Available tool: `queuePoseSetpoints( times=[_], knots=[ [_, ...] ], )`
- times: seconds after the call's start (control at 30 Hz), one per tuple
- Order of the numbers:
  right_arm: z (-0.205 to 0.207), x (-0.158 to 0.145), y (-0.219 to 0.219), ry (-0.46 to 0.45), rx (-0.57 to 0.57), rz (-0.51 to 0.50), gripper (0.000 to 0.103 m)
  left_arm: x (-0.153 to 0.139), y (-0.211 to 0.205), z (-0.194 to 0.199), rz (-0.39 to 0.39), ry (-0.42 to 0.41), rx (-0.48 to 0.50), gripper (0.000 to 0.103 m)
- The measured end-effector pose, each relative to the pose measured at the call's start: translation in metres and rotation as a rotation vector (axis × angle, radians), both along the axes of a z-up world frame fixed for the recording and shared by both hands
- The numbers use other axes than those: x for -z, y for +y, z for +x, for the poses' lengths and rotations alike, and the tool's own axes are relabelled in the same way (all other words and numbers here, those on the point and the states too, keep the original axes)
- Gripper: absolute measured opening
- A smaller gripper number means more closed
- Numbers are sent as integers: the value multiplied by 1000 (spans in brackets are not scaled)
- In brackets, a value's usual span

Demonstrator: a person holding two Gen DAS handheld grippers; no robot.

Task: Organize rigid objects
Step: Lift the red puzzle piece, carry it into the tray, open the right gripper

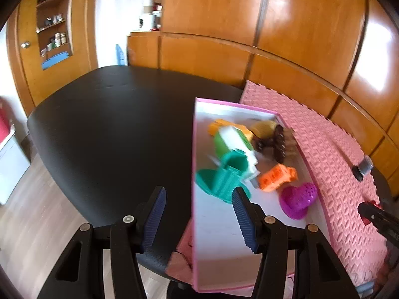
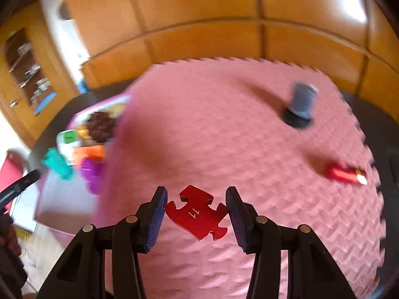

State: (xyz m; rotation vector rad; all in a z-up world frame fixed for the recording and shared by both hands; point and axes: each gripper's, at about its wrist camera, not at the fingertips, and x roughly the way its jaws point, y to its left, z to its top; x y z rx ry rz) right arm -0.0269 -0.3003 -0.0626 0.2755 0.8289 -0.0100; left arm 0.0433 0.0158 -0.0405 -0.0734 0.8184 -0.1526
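Observation:
My right gripper (image 2: 197, 211) is shut on a flat red puzzle-shaped piece (image 2: 197, 214), holding it by two edges just above the pink foam mat (image 2: 224, 124). Farther out on the mat lie a grey-blue cylinder part (image 2: 301, 104) and a red part (image 2: 345, 173). My left gripper (image 1: 199, 214) stands open, with the left wall of the pink-rimmed white box (image 1: 219, 236) showing between its fingers and neither pad touching it. Inside the box are a teal piece (image 1: 224, 177), an orange block (image 1: 276, 177), a purple heart (image 1: 299, 199) and other toys.
The box and mat rest on a black table (image 1: 112, 124) whose left half is bare. Wooden cabinets (image 1: 274, 25) stand close behind the mat. In the left wrist view, one black finger of the right gripper (image 1: 374, 215) shows at the right edge.

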Motion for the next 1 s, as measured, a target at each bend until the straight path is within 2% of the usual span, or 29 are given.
queuePoseSetpoints(
  times=[0.2,0.47,0.77,1.0],
  knots=[
    [19,-20,74,-62,-247,-41,49,-1,24,2,-15,1,-64,57],
    [49,-16,154,-59,-482,-104,49,3,42,3,-32,13,-102,57],
    [89,12,193,72,-582,-169,49,12,54,3,-48,41,-116,57],
    [107,23,196,94,-555,-217,49,18,54,4,-51,57,-113,57]
  ],
)
